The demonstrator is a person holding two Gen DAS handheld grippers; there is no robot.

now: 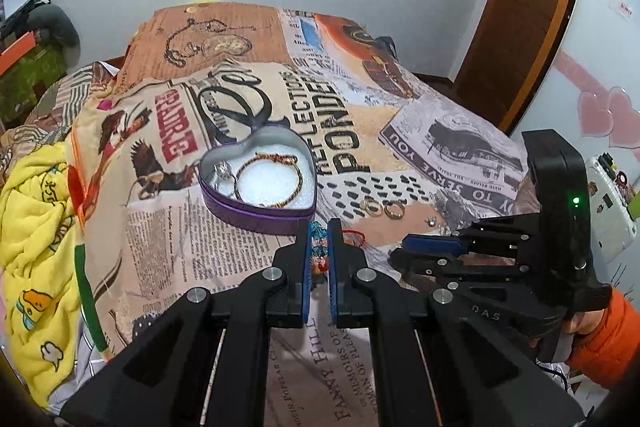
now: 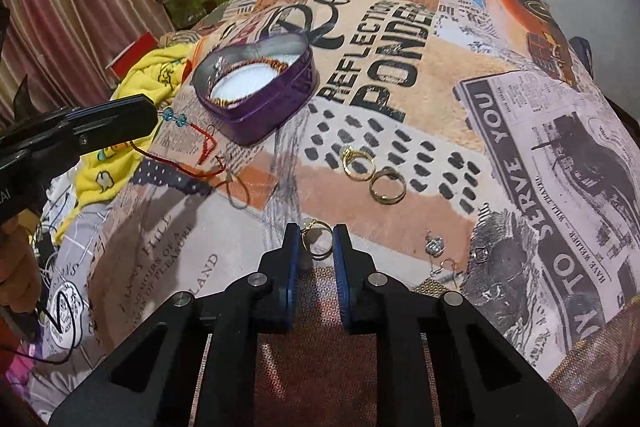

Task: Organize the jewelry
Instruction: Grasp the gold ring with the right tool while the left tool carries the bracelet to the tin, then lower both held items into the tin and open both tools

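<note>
Left wrist view has the left gripper at the lower middle of the frame, its fingers closed on a red cord bracelet with blue beads that shows in the narrow gap between the pads. Just above it, at the centre of the frame, sits a purple heart-shaped tin, lid off, on a cloth printed with newspaper pages. Inside the tin, on white padding, lie a beaded bracelet and a silvery piece that I cannot make out clearly. To the right of the tin, two gold rings lie side by side on the cloth. The right gripper comes in from the right edge, held by a hand in an orange sleeve.

Right wrist view shows the right gripper's fingers at the lower middle, drawn close around a gold ring with a pale stone; whether the pads press on it I cannot tell. Small earrings lie to the lower right of it, apart from the two gold rings above. At the left edge the left gripper holds the red cord bracelet by its beaded end, the cord trailing down onto the cloth near the tin in the upper left. A yellow cloth is bunched beyond it.
</note>
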